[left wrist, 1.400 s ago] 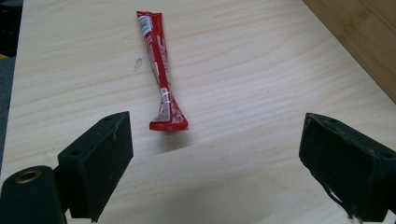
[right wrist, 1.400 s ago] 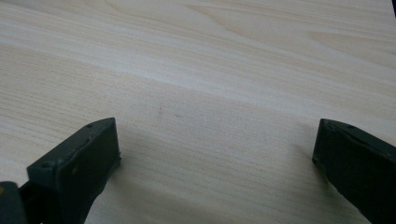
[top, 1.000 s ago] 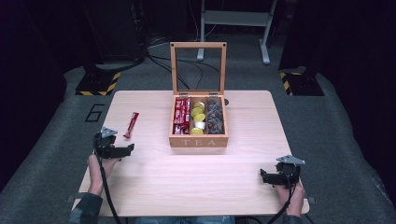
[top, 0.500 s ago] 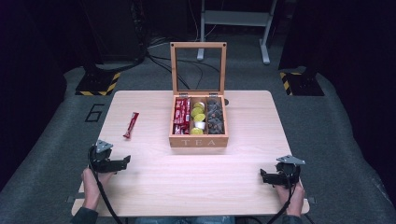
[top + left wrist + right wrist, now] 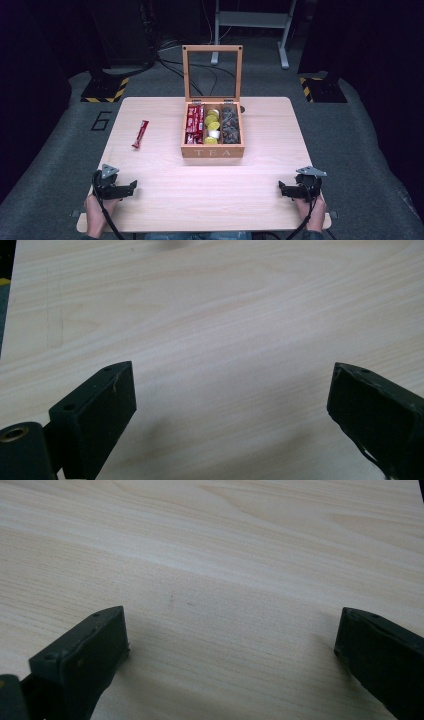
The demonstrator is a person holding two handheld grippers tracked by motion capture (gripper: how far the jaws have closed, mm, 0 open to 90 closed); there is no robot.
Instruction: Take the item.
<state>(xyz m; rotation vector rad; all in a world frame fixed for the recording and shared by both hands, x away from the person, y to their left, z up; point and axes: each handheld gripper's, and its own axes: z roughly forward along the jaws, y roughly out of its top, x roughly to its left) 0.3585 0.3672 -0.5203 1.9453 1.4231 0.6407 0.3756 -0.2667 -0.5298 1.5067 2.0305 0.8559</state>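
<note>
While the slim red foil sachet [image 5: 140, 133] lies flat on the pale wooden table [image 5: 165, 190], left of the tea box and well ahead of the left gripper [image 5: 131, 187], nothing touches it. It points roughly away from the person, slightly tilted. That left gripper rests near the table's front left corner with its jaws spread wide and nothing between them; its own view shows bare wood grain between the two black jaws. At the front right corner, the right gripper [image 5: 281, 189] sits just as wide apart and empty, held by a hand [image 5: 311, 215]. Between them and farther back stands the open wooden box marked TEA [image 5: 213, 150], its glass-paned lid upright, with red sachets, yellow packets and dark packets in three compartments.
</note>
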